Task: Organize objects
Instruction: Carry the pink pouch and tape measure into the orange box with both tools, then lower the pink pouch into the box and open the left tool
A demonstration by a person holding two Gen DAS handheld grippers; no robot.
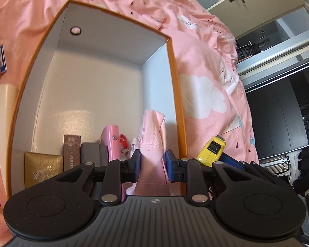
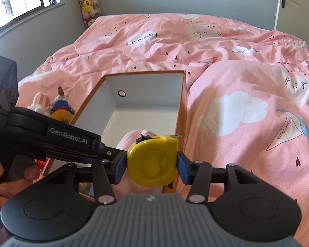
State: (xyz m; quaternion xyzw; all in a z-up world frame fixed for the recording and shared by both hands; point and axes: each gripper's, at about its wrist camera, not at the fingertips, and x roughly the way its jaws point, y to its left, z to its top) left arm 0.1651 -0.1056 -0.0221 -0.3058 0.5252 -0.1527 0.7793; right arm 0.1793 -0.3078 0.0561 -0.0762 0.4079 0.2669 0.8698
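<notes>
Over the near right corner of the orange box [image 2: 180, 107], my right gripper [image 2: 152, 165] is clamped on the yellow tape measure [image 2: 152, 160], flat face up, squeezed from left and right. It sits about above the right wall, so I judge it must go a little left to drop inside. My left gripper [image 1: 152, 162] pinches a pink cloth [image 1: 152, 135] just inside that corner, beside the small boxes [image 1: 43, 169] at the near wall.
</notes>
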